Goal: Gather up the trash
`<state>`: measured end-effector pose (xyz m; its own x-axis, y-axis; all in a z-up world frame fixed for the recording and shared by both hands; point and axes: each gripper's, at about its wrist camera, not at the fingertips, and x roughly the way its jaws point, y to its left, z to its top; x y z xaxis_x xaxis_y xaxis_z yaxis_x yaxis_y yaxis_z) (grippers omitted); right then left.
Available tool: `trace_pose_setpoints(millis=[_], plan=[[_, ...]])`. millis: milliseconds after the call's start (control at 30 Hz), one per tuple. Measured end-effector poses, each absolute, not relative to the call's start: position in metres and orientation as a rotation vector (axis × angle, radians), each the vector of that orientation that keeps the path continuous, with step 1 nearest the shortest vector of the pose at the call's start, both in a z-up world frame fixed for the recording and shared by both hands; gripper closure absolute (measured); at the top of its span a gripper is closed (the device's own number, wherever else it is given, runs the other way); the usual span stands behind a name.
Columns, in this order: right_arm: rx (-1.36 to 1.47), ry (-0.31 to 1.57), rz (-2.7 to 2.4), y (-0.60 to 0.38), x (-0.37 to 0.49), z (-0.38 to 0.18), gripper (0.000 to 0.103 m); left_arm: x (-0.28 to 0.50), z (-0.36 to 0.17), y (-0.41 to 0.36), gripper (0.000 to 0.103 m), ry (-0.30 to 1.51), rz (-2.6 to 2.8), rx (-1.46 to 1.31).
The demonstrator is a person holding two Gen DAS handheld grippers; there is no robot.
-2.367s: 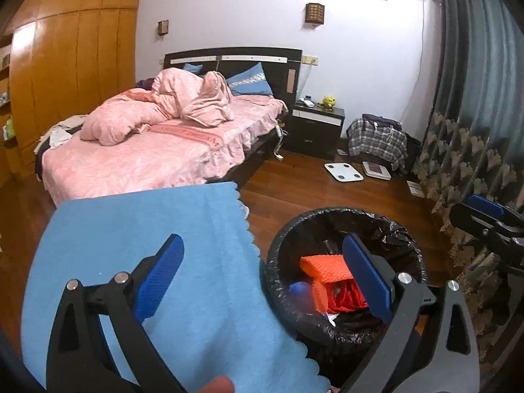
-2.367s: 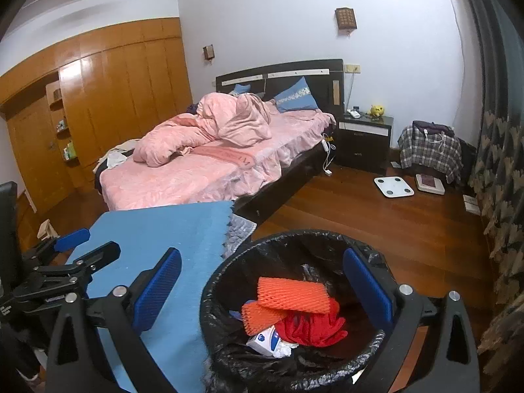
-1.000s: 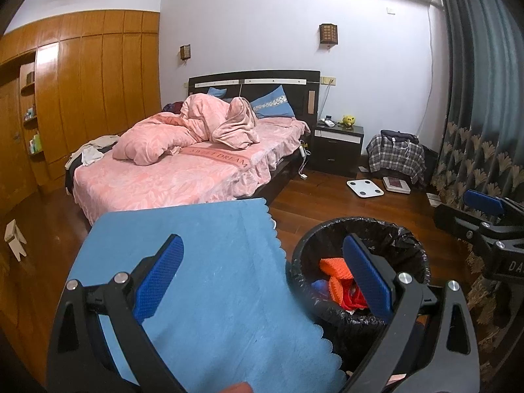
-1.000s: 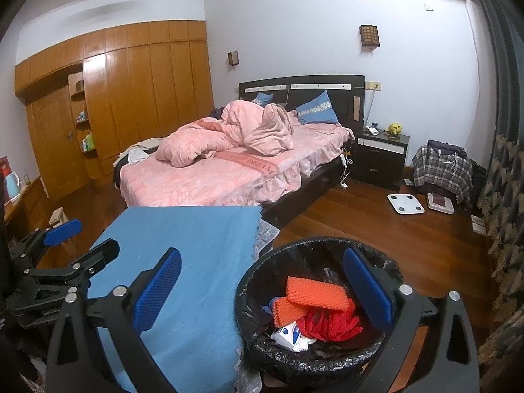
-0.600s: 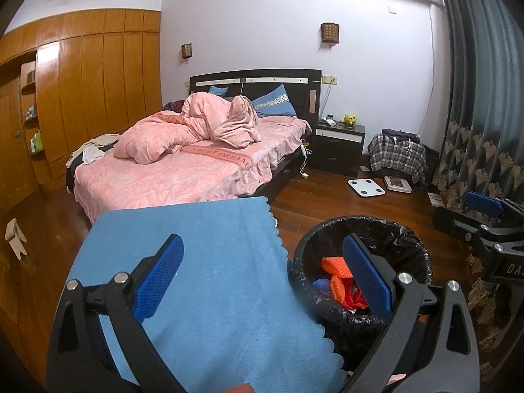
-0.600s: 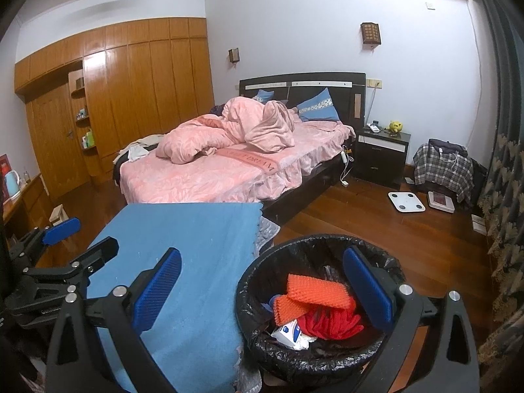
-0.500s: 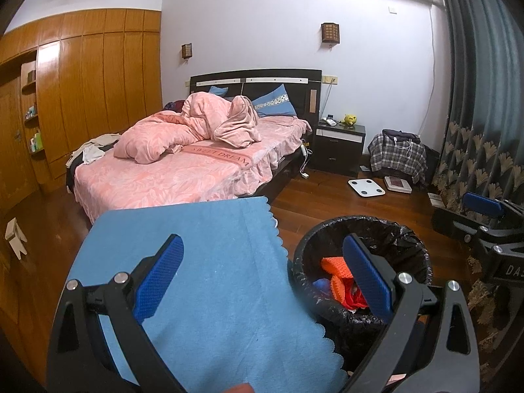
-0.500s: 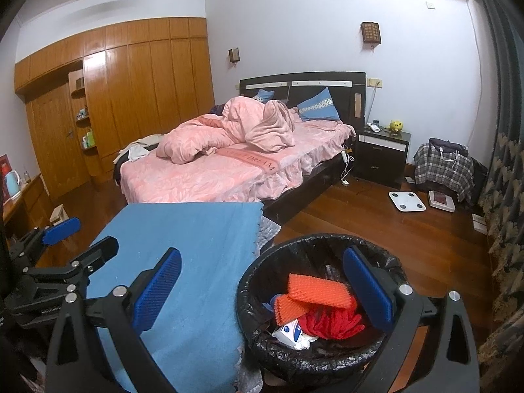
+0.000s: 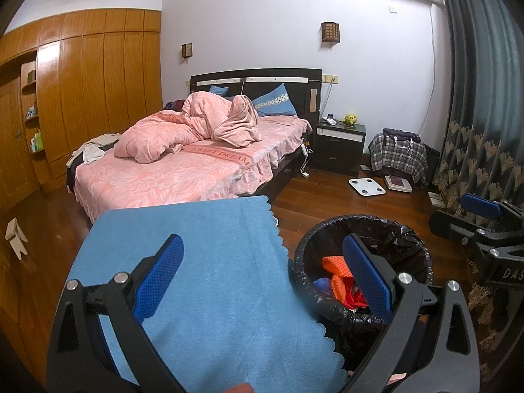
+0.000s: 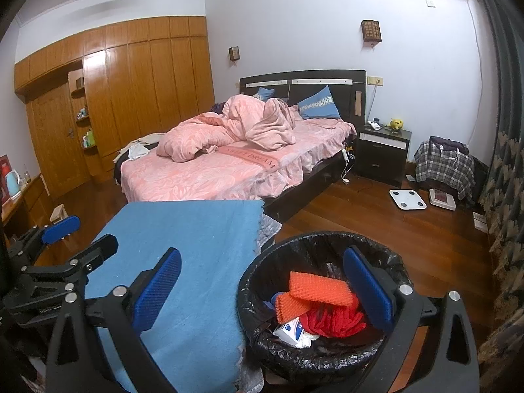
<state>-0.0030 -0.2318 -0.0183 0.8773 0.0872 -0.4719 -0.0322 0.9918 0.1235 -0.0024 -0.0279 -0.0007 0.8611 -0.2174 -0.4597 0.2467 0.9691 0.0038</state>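
Left gripper [image 9: 262, 276] held above blue-covered table [image 9: 203, 262], fingers [image 9: 159, 275] spread wide, nothing gripped. Right gripper [image 10: 262, 286] held over bin edge, fingers [image 10: 366, 290] likewise wide apart, nothing held. Black-lined trash bin [image 10: 327, 245] seen just beside table's right edge, on wooden floor [image 10: 360, 216]. Orange foam netting [image 10: 319, 290], red cloth-like item [image 10: 334, 322] and white-blue packet [image 10: 290, 329] seen inside bin. Pink bed [image 9: 183, 163] noted behind.

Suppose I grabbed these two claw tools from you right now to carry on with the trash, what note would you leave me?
Left gripper: open, empty, over the blue cloth.
Right gripper: open, empty, by the bin.
Bin stands right of the cloth; orange foam netting, red scraps and a small white-blue packet are inside.
Done: that trash is binned.
Left: no trash shows on the cloth; check elsewhere.
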Motion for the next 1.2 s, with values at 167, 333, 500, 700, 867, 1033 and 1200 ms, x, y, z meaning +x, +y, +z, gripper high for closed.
trace_pose_setpoints(millis=[167,333,500,700,867,1033,1200], plan=[[0.114,0.498,0.06,-0.2313,-0.0025,-0.0188,0.006,-0.0018,0.0003,-0.0277,0.008,0.475,-0.244,0.063],[0.114,0.497,0.061,-0.2316,-0.0024,-0.0185,0.006,-0.0017,0.0004,-0.0276,0.008,0.475,-0.243,0.063],[0.114,0.499,0.062,-0.2318,-0.0021,-0.0178,0.006,-0.0022,-0.0002,-0.0274,0.008,0.477,-0.243,0.062],[0.113,0.501,0.061,-0.2294,-0.0033,-0.0217,0.006,-0.0056,-0.006,-0.025,0.008,0.482,-0.243,0.062],[0.114,0.5,0.061,-0.2308,-0.0019,-0.0197,0.006,-0.0035,-0.0043,-0.0255,0.008,0.483,-0.243,0.063],[0.114,0.502,0.061,-0.2306,-0.0024,-0.0214,0.006,-0.0032,-0.0037,-0.0256,0.008,0.484,-0.243,0.063],[0.115,0.505,0.06,-0.231,-0.0026,-0.0225,0.006,-0.0058,-0.0069,-0.0248,0.008,0.49,-0.247,0.058]])
